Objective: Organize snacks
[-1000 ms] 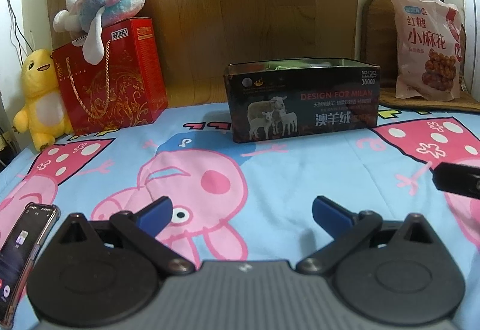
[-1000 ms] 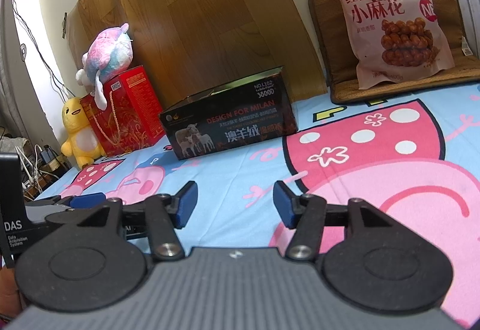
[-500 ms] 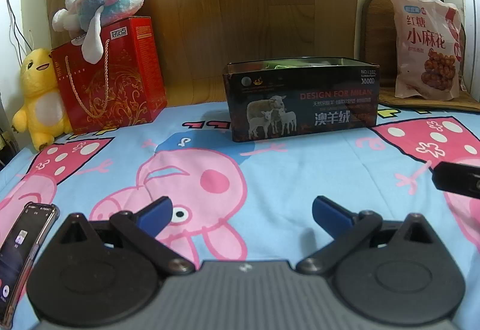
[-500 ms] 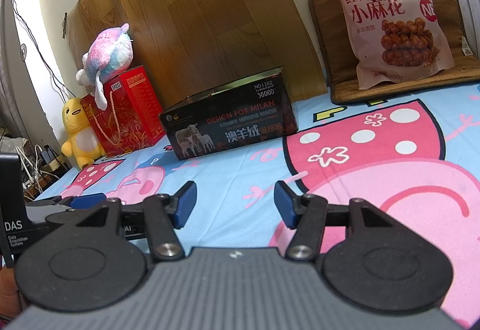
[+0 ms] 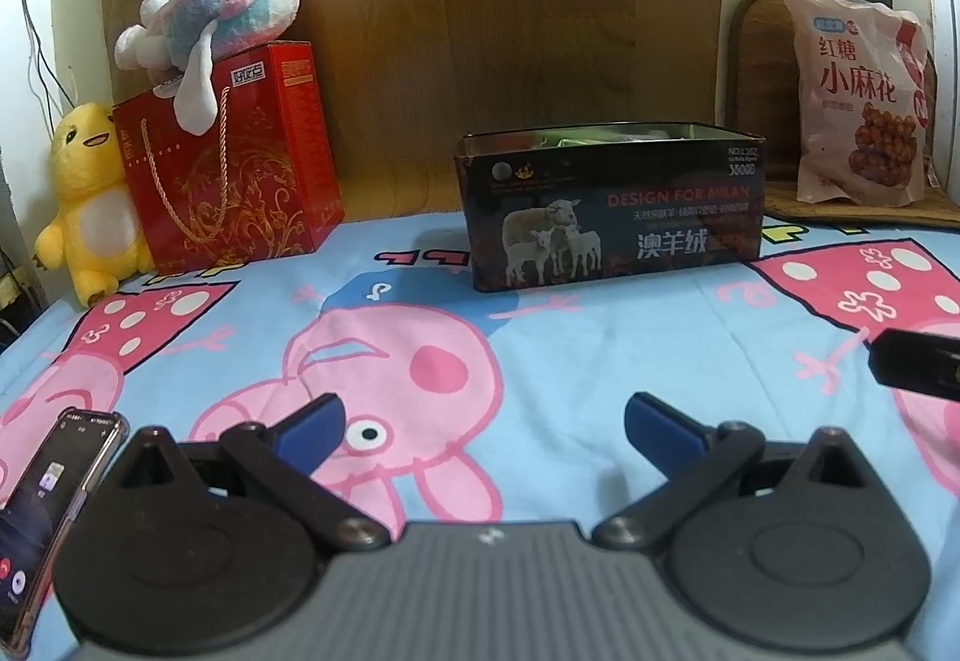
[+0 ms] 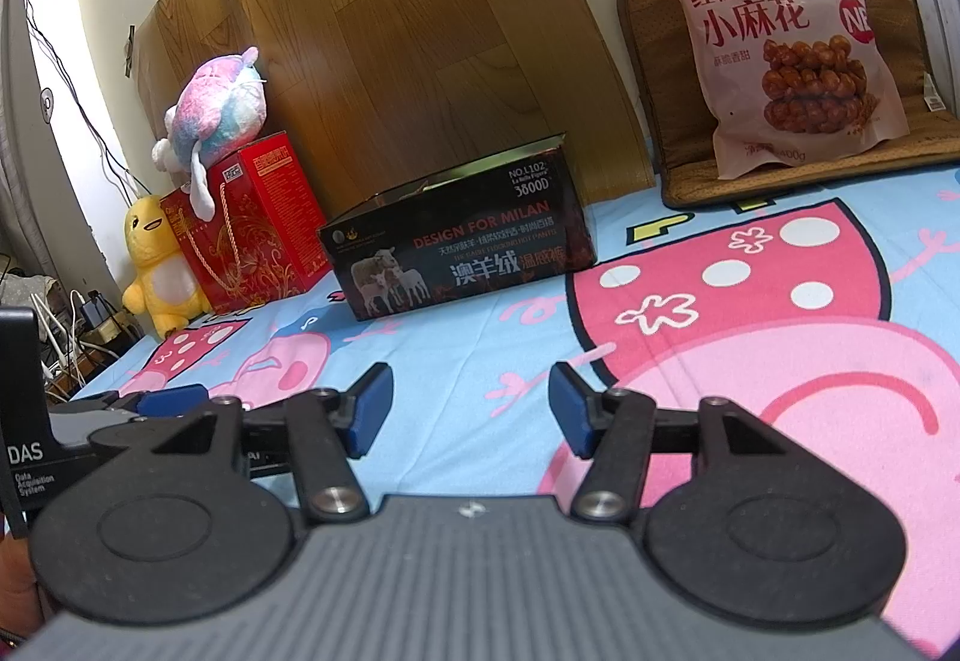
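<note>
Right wrist: box (image 6: 456, 253) reads "DESIGN FOR MILAN".

"DESIGN FOR MILAN" and "3800D" are printed on the black box (image 6: 459, 247). "小麻花" is printed on the pink bag (image 6: 786, 36). "DAS" is marked on the left gripper (image 6: 174, 398).

**Open sheet up front, clutter along the far wall**

The cartoon bedsheet (image 5: 540, 349) lies bare between the near edge and the black open-topped box (image 5: 612, 205) at centre far. Far left, the red gift bag (image 5: 234, 169) and yellow plush (image 5: 90, 205) block passage. Far right, the snack bag (image 6: 780, 42) stands on a cushion (image 6: 840, 169). A phone (image 5: 42, 505) lies near left.
</note>
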